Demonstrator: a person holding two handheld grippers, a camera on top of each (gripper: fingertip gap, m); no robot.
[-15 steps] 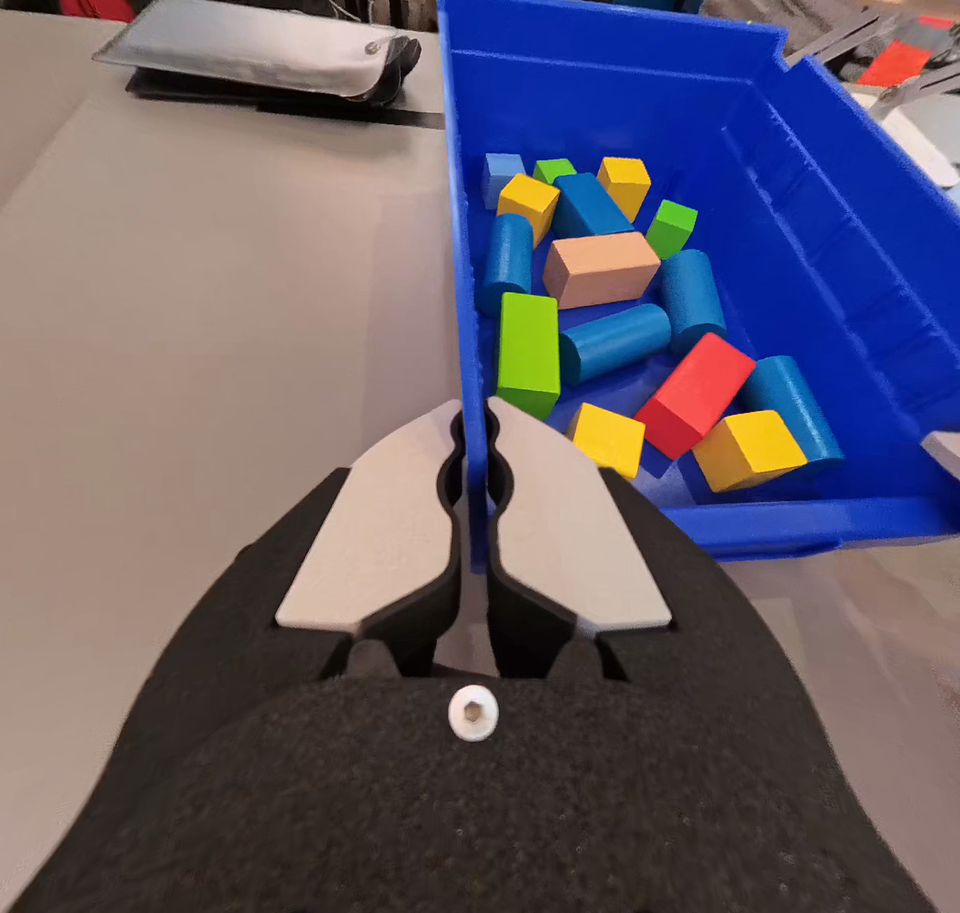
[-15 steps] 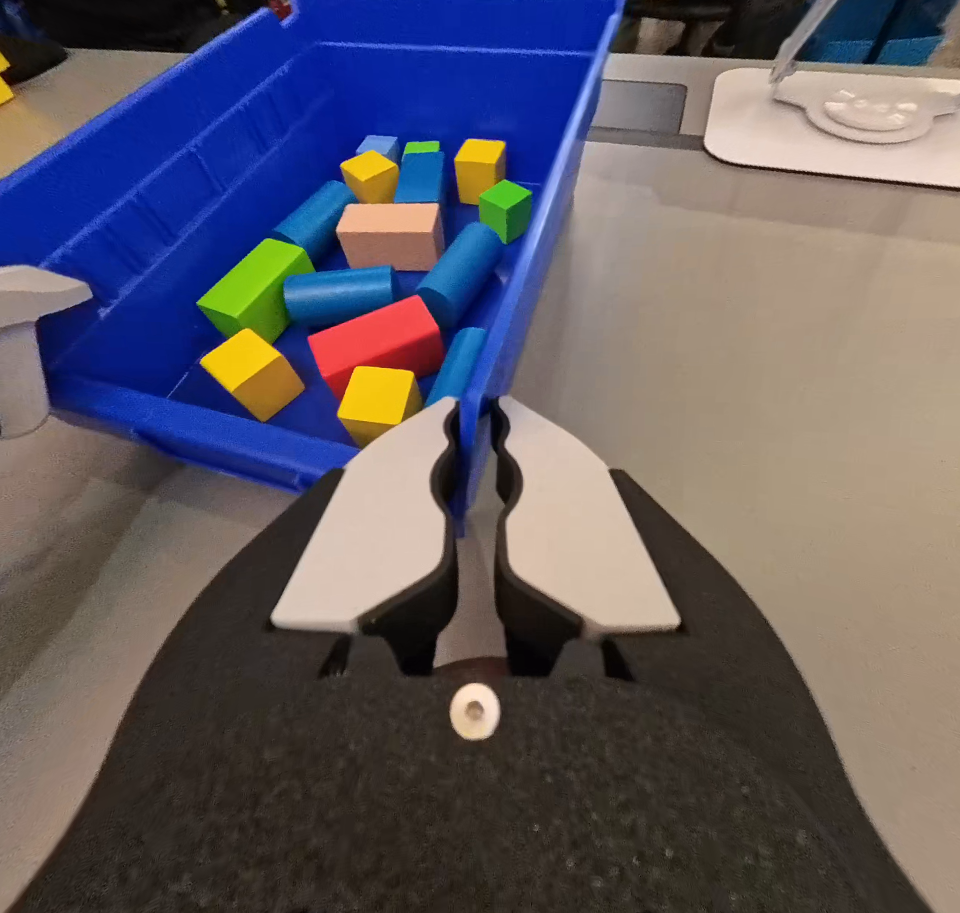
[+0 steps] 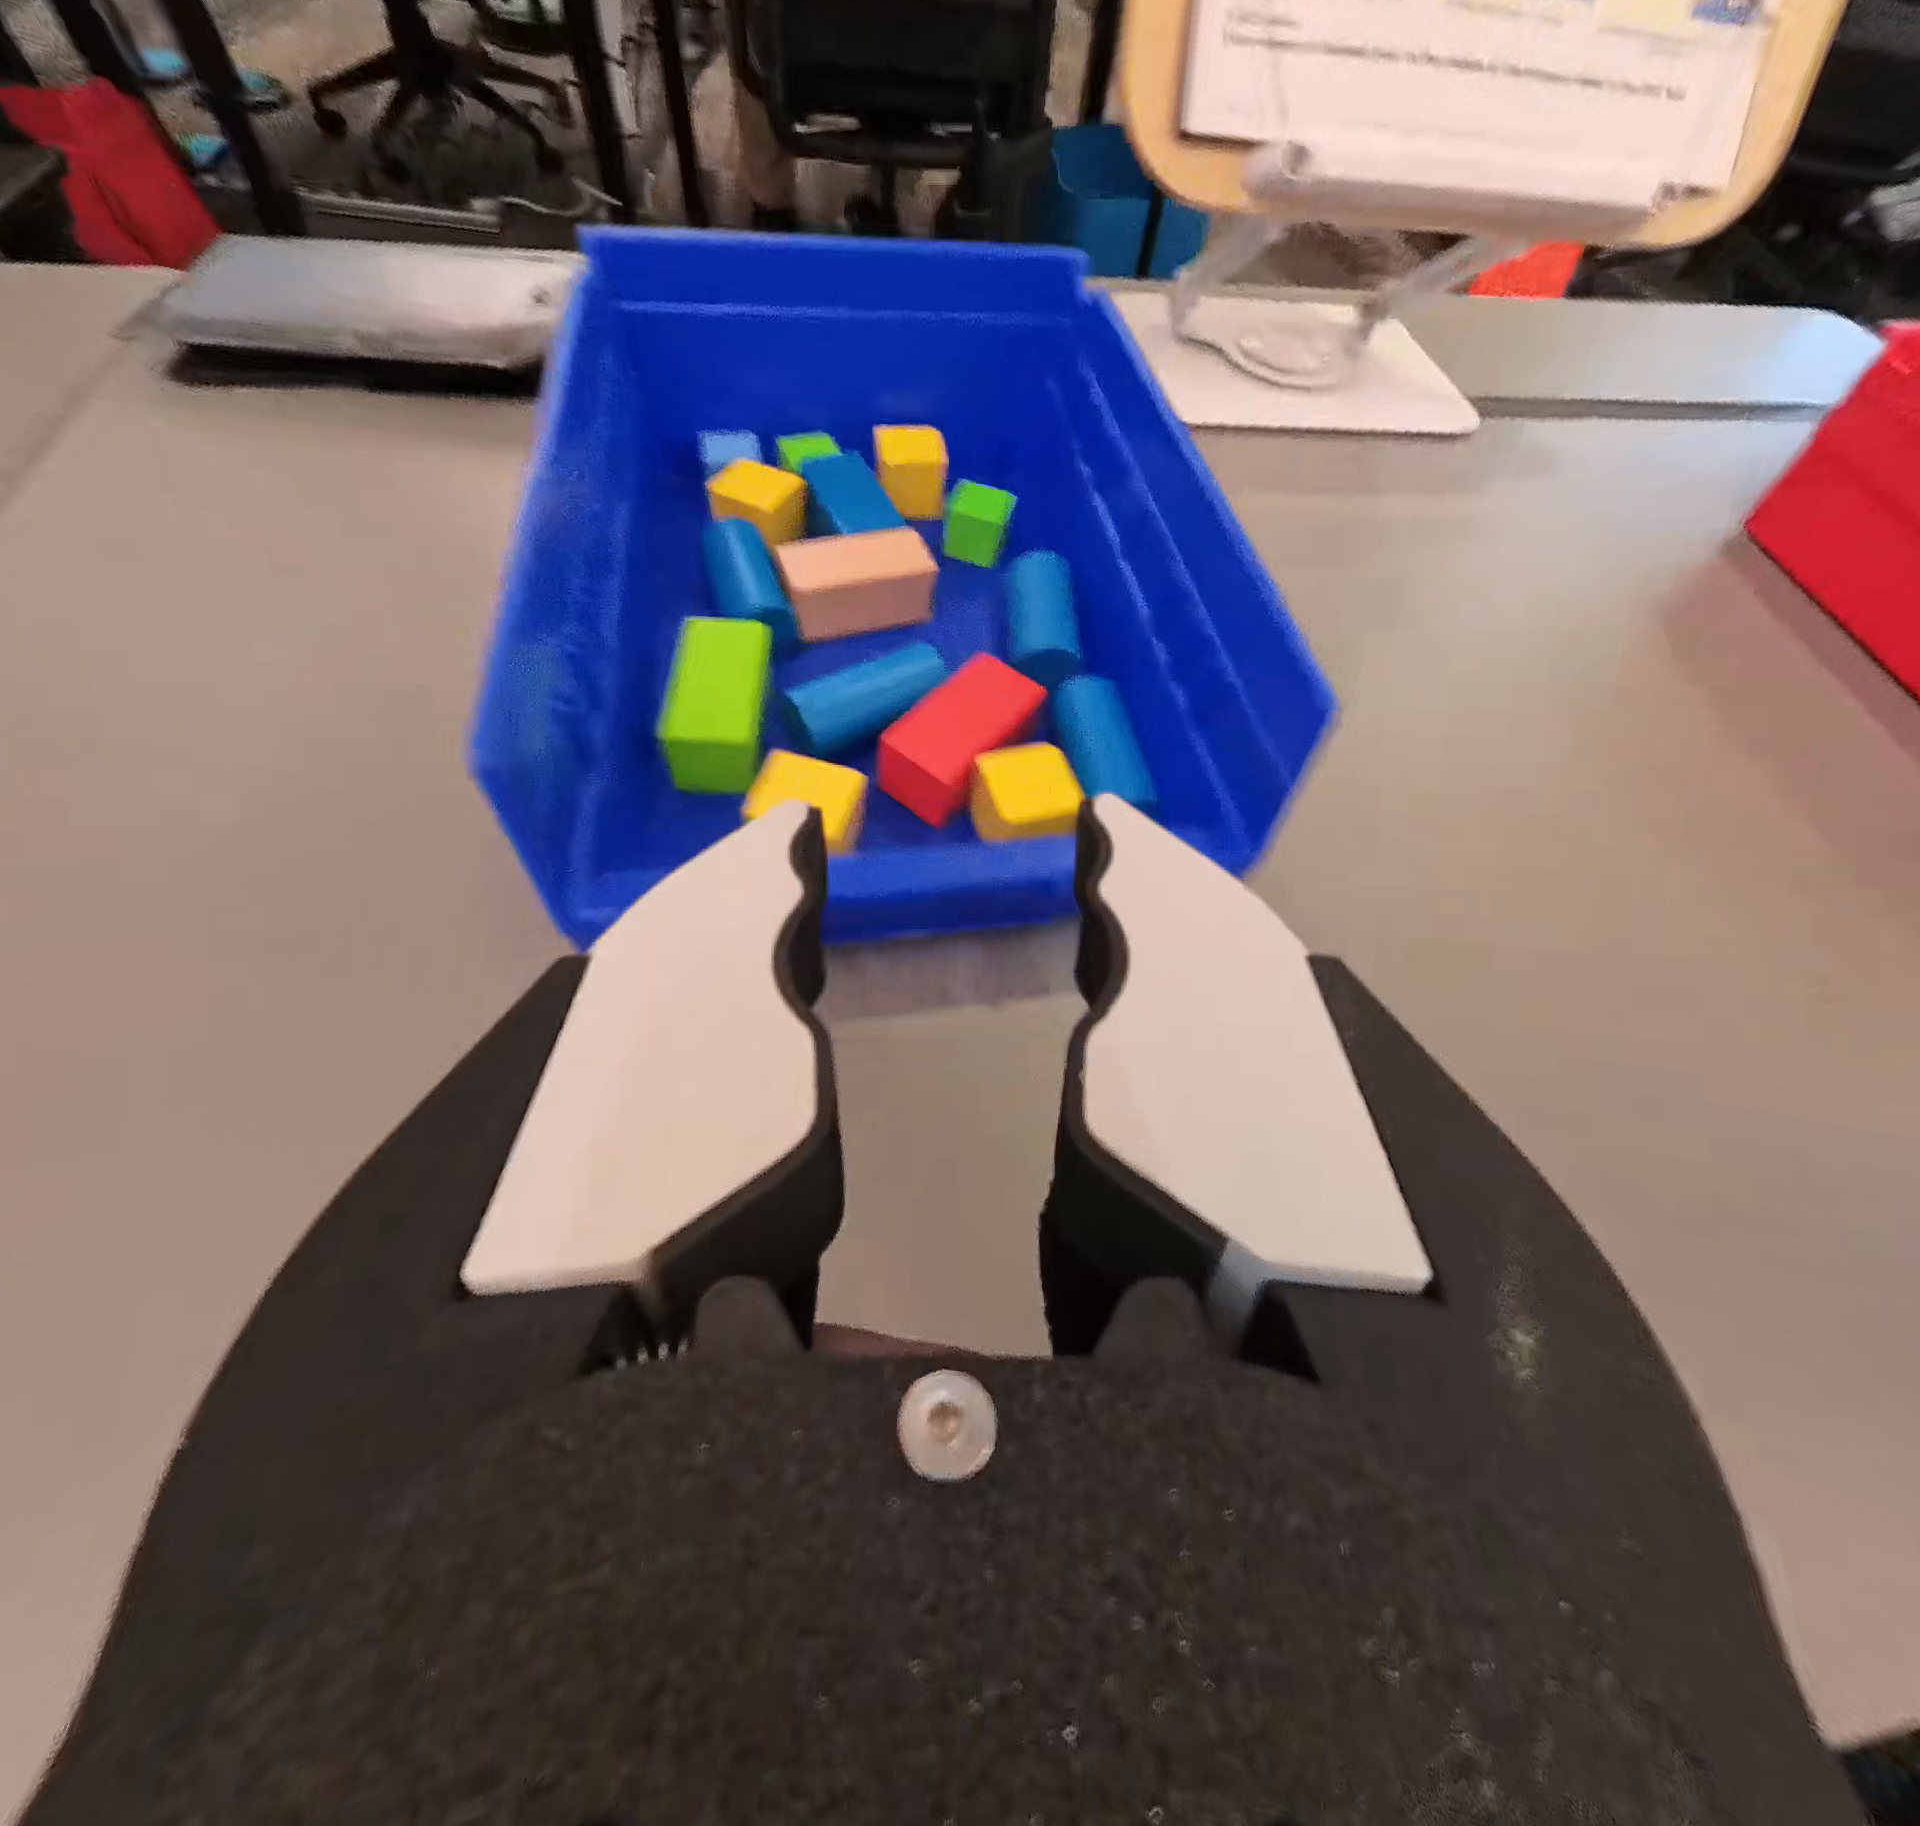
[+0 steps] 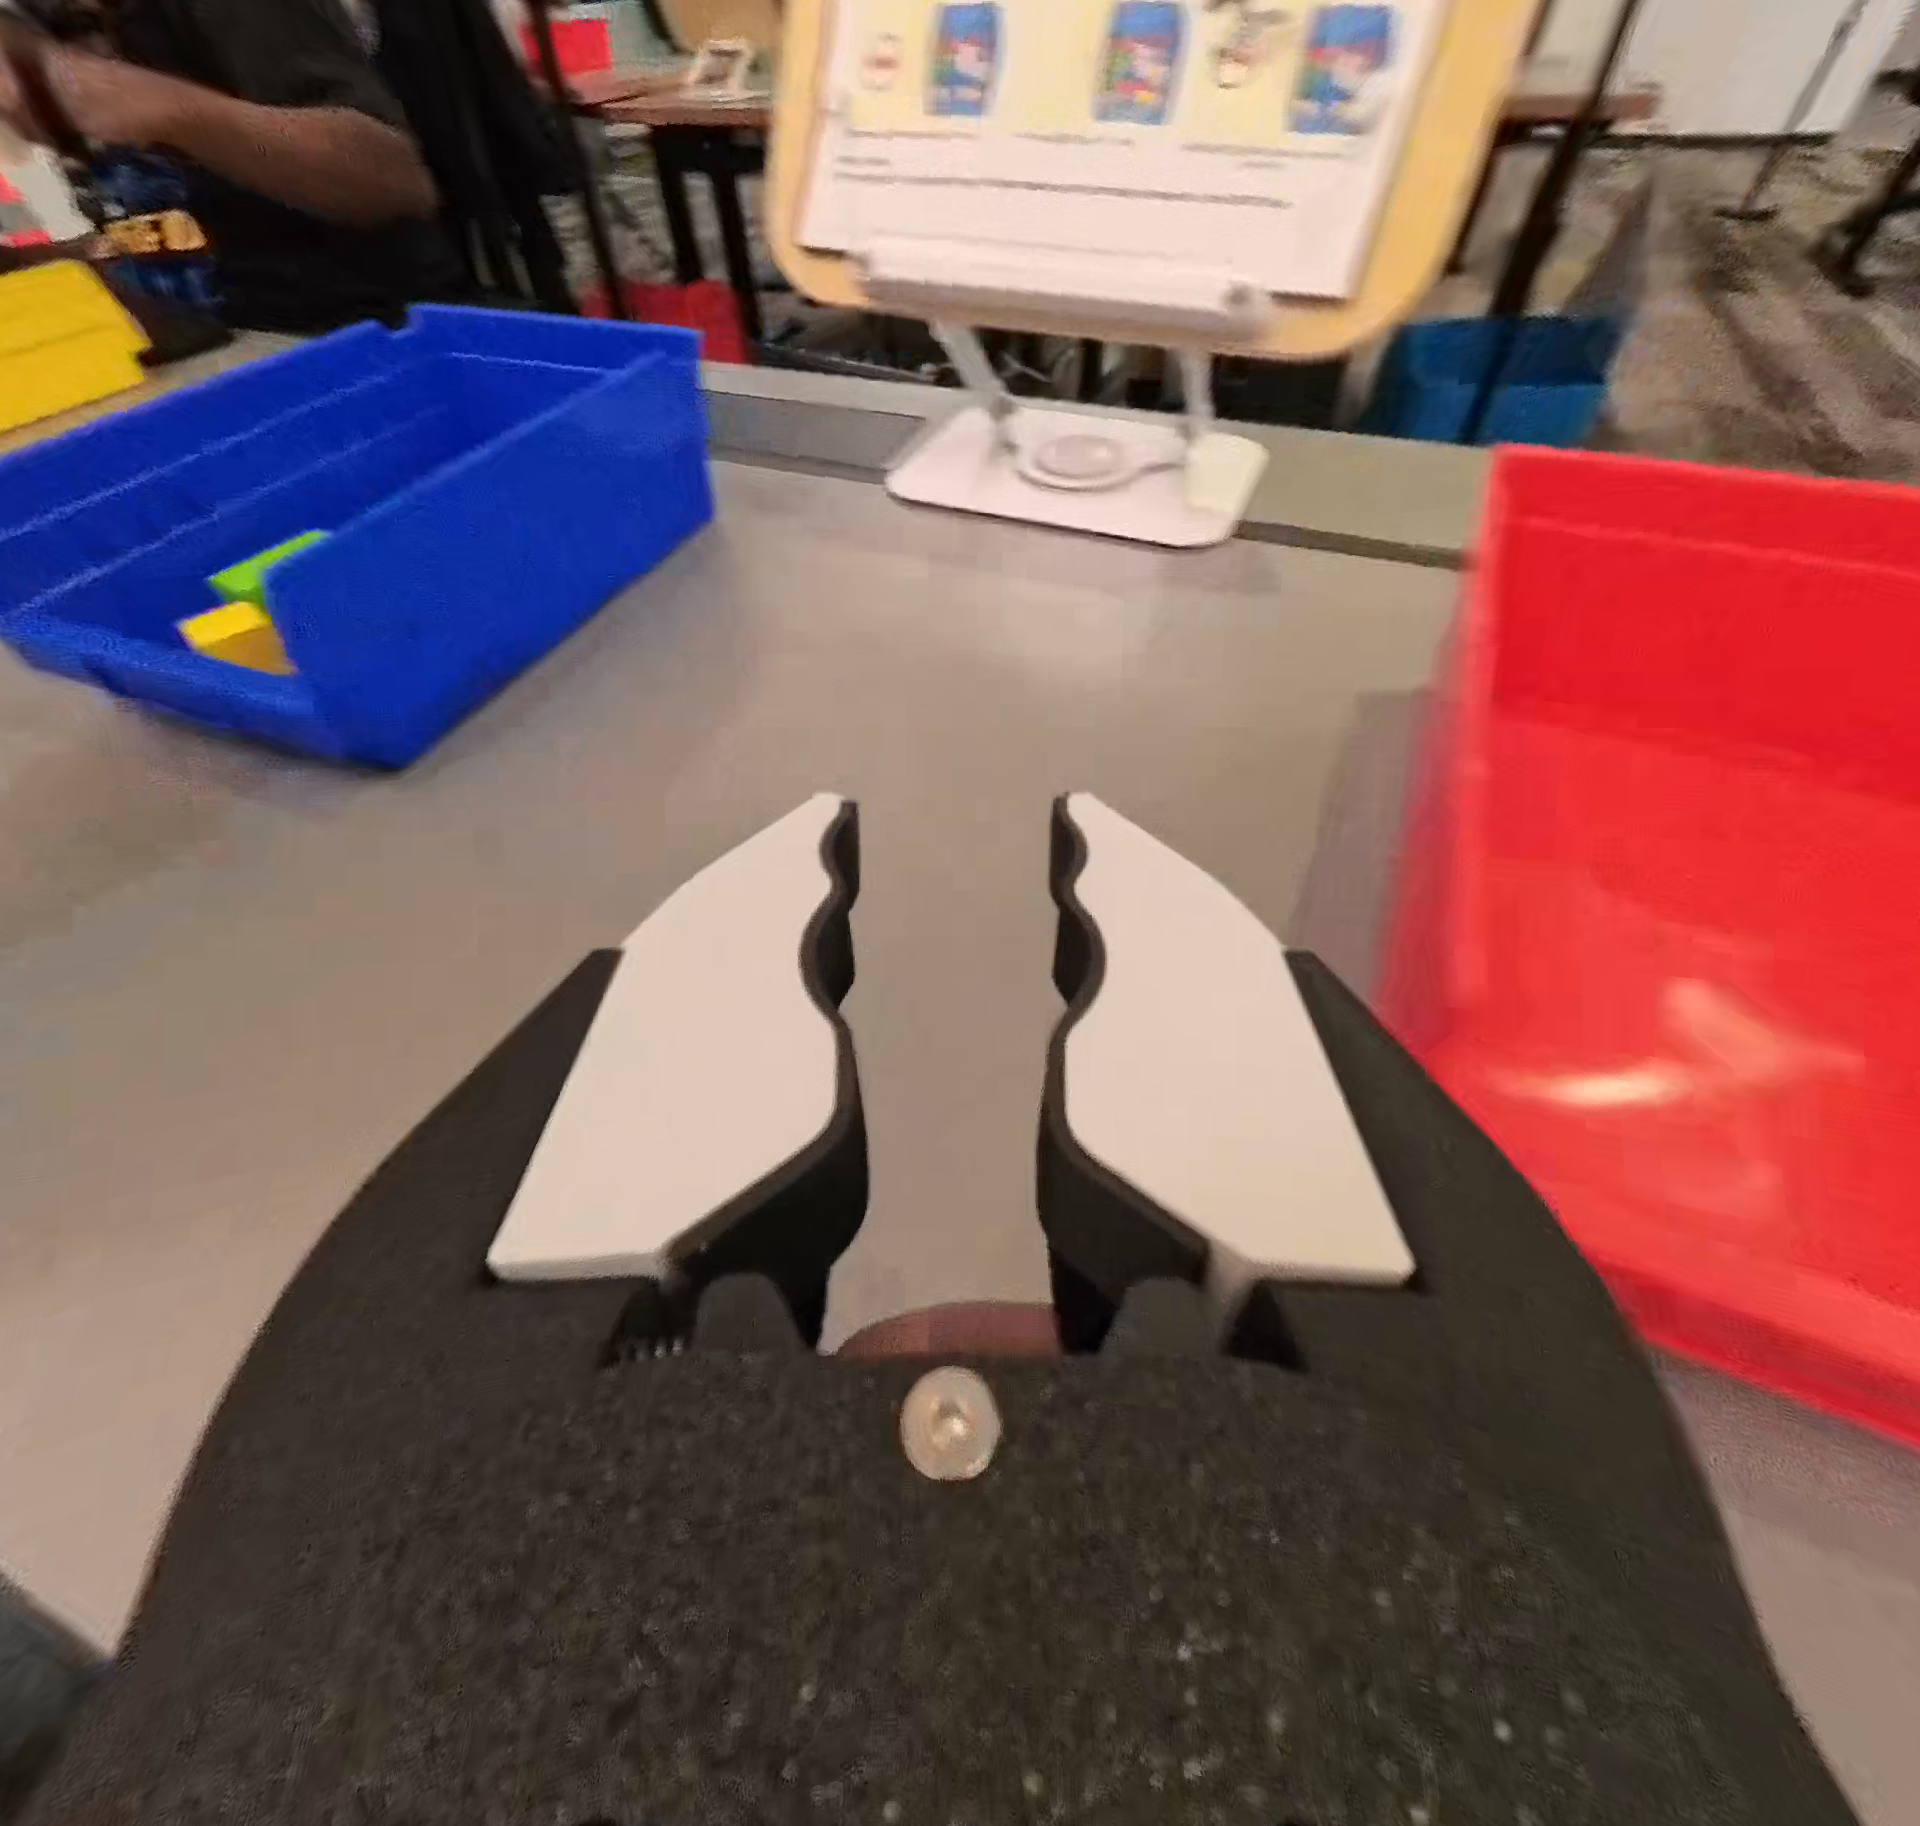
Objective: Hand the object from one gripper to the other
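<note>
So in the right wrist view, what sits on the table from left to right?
Blue bin → white stand base → red bin.

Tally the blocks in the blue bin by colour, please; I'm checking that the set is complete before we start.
Blue blocks: 6
Yellow blocks: 4
Green blocks: 3
Red block: 1
Tan block: 1
Total: 15
</note>
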